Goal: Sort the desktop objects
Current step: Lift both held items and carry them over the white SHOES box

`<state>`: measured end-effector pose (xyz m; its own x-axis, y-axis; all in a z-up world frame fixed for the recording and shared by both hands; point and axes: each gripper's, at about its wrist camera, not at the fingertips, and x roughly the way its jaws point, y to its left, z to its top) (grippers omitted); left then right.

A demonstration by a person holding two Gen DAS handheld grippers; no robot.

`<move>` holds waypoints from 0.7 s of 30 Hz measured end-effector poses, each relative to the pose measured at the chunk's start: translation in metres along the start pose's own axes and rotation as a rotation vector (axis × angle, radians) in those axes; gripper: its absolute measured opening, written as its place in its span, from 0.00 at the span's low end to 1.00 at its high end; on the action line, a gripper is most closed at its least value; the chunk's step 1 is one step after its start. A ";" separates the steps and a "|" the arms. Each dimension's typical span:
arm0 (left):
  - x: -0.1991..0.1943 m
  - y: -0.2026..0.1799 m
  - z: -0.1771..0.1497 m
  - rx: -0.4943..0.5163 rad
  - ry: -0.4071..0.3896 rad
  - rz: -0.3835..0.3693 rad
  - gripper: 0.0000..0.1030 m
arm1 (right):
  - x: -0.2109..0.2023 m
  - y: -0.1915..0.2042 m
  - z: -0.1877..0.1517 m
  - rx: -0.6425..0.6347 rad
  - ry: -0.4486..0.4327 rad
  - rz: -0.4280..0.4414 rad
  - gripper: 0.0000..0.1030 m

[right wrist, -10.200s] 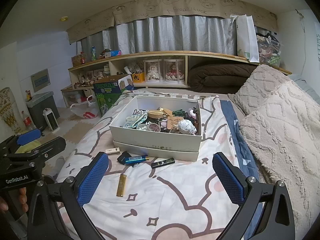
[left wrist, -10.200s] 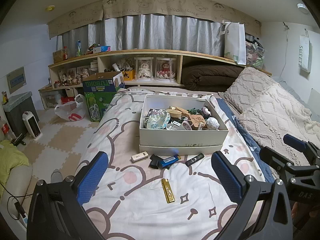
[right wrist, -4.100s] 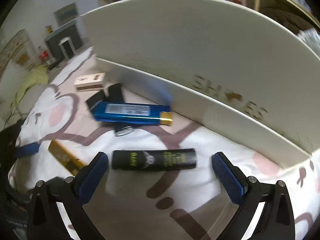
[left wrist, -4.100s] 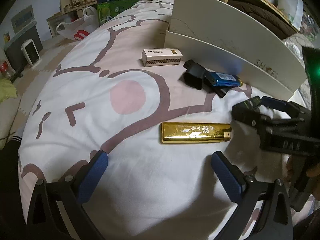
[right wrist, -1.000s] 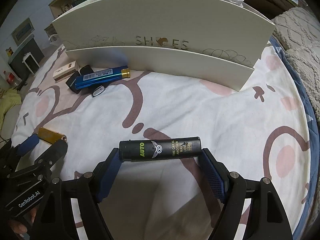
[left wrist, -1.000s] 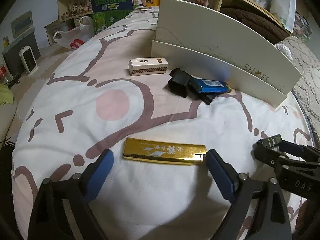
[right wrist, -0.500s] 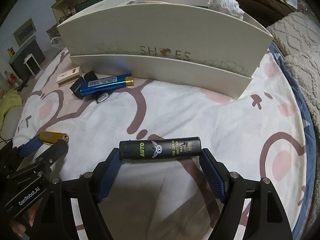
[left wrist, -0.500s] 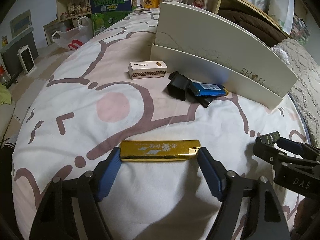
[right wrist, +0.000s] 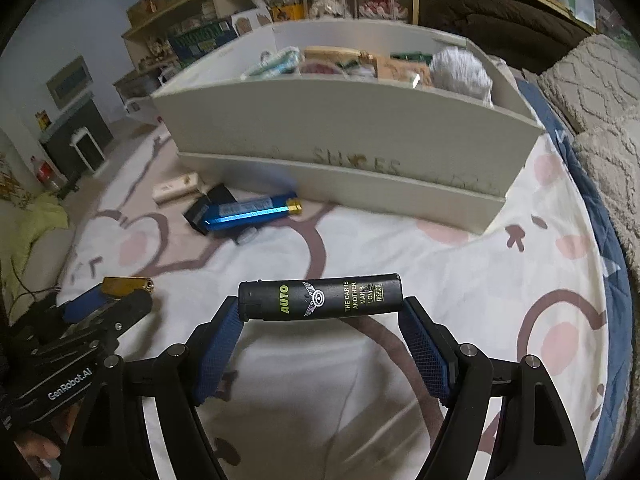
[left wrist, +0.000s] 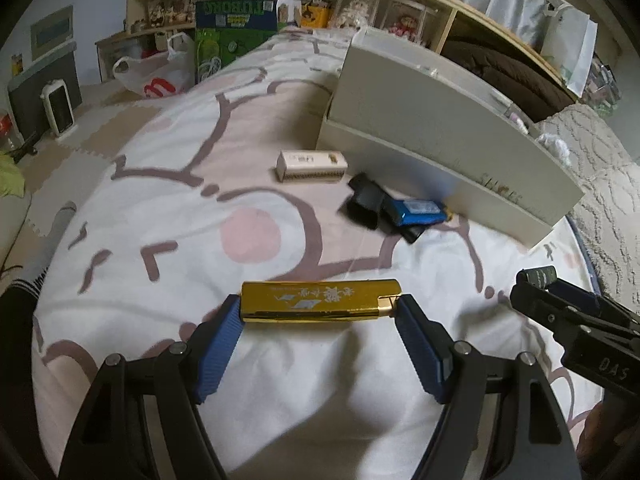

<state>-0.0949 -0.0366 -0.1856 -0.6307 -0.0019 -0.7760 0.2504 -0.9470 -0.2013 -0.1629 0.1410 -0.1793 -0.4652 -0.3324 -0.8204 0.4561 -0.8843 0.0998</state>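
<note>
- Left wrist view: your left hand-held gripper (left wrist: 320,312) is clamped end-to-end on the gold lighter (left wrist: 320,301), blue pads on its two short ends, carried just above the bed sheet (left wrist: 168,200).
- Right wrist view: your right hand-held gripper (right wrist: 320,312) holds the black lighter (right wrist: 319,297) the same way, lengthwise between the pads, clear of the sheet.
- Handling, gold one: looks like a rigid metal shell, glossy, so likely slippery. Light. End grip leaves little pad contact; the cap end is stepped, so that pad may sit on an edge. Keep it level, no fast swings.
- Handling, black one: round body, stiff, light, smooth printed wrap. Could roll about its long axis in the pads. A grip across the middle would be steadier, but the current hold looks square.
- Neither is fragile, but a drop onto soft bedding could bounce it out of reach.
- Shoe box (right wrist: 360,136) sits ahead, already full; release low over a gap.
- Still on the bed by the box front: blue lighter (right wrist: 252,210), white lighter (left wrist: 311,165), small black items (left wrist: 362,204).
</note>
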 end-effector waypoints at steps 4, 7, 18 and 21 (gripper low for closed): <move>-0.010 -0.001 0.004 0.003 -0.019 -0.013 0.75 | -0.006 0.011 0.008 -0.013 -0.038 0.015 0.77; -0.016 -0.004 0.008 0.018 -0.037 -0.017 0.75 | -0.021 0.007 0.008 -0.023 -0.066 0.022 0.77; -0.042 -0.015 0.023 0.056 -0.102 -0.040 0.75 | -0.070 -0.017 0.015 0.006 -0.168 0.044 0.77; -0.051 -0.021 0.029 0.073 -0.123 -0.044 0.75 | -0.078 -0.017 0.019 0.008 -0.197 0.047 0.77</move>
<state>-0.0889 -0.0261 -0.1246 -0.7260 0.0047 -0.6876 0.1695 -0.9679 -0.1856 -0.1488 0.1758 -0.1059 -0.5835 -0.4302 -0.6888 0.4749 -0.8688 0.1403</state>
